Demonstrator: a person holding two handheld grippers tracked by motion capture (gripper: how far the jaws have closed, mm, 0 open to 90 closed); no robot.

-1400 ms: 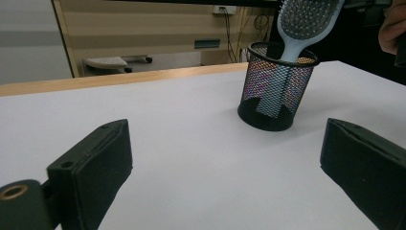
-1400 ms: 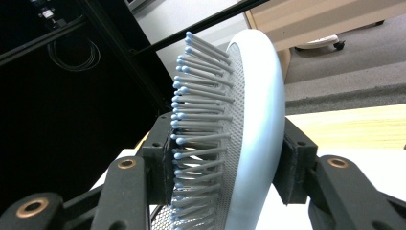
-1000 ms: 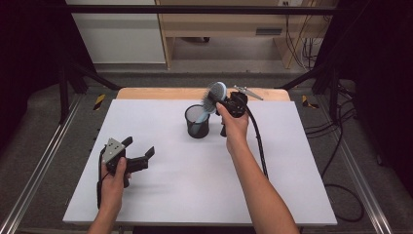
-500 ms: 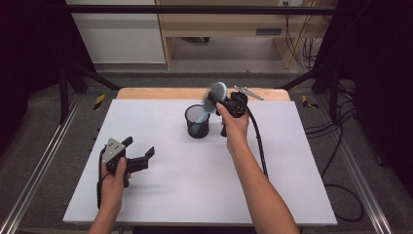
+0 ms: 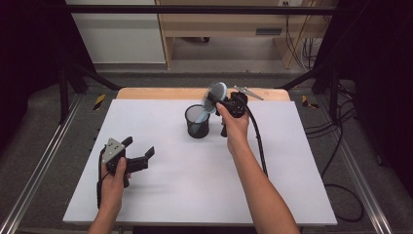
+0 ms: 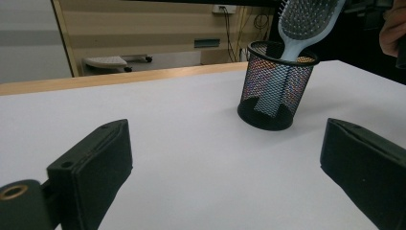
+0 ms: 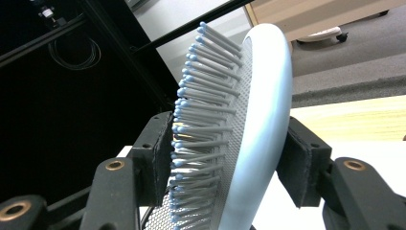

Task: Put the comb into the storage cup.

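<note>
My right gripper (image 5: 217, 101) jaws just easing open, hairbrush (image 5: 214, 93) head between them, handle down in mesh cup (image 5: 197, 122) at table's 12 o'clock. Left gripper (image 5: 141, 158) spread, empty, hasn't moved.

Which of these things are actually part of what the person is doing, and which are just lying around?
Part of the job:
- hairbrush, handle down in the cup
- black mesh cup
- right gripper, its jaws just been opening, brush head between the fingers

Just lying about:
- left gripper, open and empty
- metal clip at the table's far edge
</note>
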